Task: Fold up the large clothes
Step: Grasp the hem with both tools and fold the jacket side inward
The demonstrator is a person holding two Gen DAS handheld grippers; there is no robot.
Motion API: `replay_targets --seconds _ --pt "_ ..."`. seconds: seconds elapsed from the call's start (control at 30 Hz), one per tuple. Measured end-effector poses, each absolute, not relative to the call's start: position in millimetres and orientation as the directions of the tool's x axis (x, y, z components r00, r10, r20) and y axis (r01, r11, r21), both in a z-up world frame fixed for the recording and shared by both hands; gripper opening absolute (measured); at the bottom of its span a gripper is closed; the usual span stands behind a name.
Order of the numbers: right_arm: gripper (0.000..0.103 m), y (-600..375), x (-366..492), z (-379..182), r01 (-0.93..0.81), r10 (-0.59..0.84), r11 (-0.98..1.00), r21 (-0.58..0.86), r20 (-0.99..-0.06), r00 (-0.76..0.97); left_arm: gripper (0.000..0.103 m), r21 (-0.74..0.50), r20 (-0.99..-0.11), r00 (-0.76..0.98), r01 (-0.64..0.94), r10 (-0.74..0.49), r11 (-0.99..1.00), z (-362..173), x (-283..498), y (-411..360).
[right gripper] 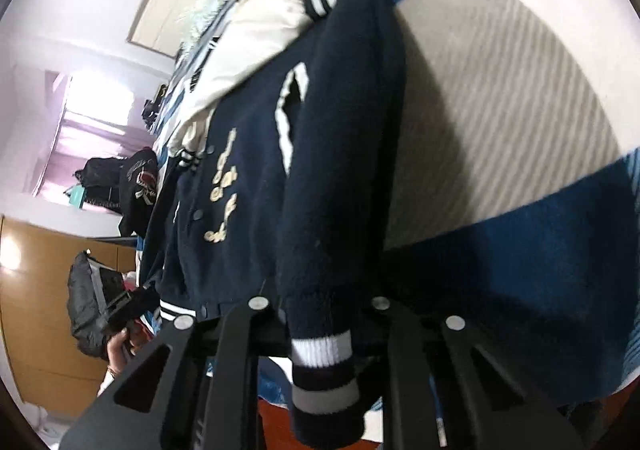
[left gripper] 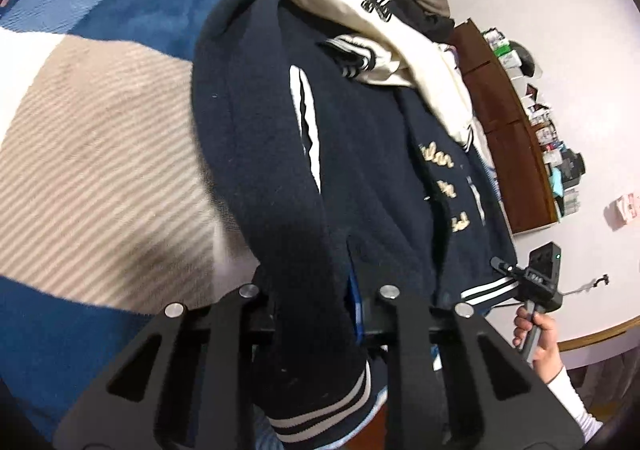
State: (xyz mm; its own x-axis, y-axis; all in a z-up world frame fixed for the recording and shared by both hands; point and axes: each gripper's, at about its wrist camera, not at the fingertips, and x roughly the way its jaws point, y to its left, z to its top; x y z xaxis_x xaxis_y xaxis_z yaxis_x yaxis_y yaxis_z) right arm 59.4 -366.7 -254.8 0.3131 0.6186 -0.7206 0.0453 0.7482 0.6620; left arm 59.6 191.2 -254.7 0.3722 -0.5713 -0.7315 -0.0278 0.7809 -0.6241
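A navy varsity jacket (left gripper: pixel 360 154) with cream lettering and white pocket trim lies on a striped bed; it also shows in the right wrist view (right gripper: pixel 248 178). My left gripper (left gripper: pixel 316 306) is shut on one navy sleeve (left gripper: pixel 288 250) just above its striped cuff (left gripper: pixel 320 410). My right gripper (right gripper: pixel 320 314) is shut on the other sleeve (right gripper: pixel 320 230) above its white and grey cuff (right gripper: pixel 324 370). The right gripper also shows in the left wrist view (left gripper: pixel 536 282), beside the jacket's striped hem. The fingertips are hidden by cloth.
A cream jacket (left gripper: pixel 360 22) and other clothes lie piled at the far end of the bed (left gripper: pixel 100 122). A brown shelf (left gripper: pixel 508 122) with small items stands by the white wall. A dark bag (right gripper: pixel 92 306) sits by a wooden cabinet.
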Motion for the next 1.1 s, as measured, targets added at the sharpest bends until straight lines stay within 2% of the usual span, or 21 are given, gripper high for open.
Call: replay_targets --seconds 0.17,0.47,0.53,0.8,1.1 --pt "0.013 -364 54 -231 0.009 0.624 0.749 0.663 -0.71 0.327 0.016 -0.621 -0.717 0.39 0.016 -0.577 0.783 -226 53 189" --pt "0.013 -364 35 -192 -0.05 0.67 0.712 0.7 -0.657 0.344 0.014 -0.655 -0.665 0.427 0.059 -0.613 0.753 -188 33 204" --pt "0.013 -367 29 -187 -0.069 0.685 0.701 0.71 -0.643 0.342 0.011 -0.669 -0.646 0.432 0.076 -0.629 0.739 -185 25 208" --pt "0.013 -376 4 -172 -0.1 0.709 0.683 0.723 -0.624 0.328 0.01 -0.696 -0.625 0.428 0.073 -0.653 0.715 -190 -8 217" --pt "0.01 -397 -67 -141 -0.144 0.732 0.664 0.734 -0.598 0.327 0.009 -0.713 -0.613 0.4 0.092 -0.682 0.695 -181 -72 222"
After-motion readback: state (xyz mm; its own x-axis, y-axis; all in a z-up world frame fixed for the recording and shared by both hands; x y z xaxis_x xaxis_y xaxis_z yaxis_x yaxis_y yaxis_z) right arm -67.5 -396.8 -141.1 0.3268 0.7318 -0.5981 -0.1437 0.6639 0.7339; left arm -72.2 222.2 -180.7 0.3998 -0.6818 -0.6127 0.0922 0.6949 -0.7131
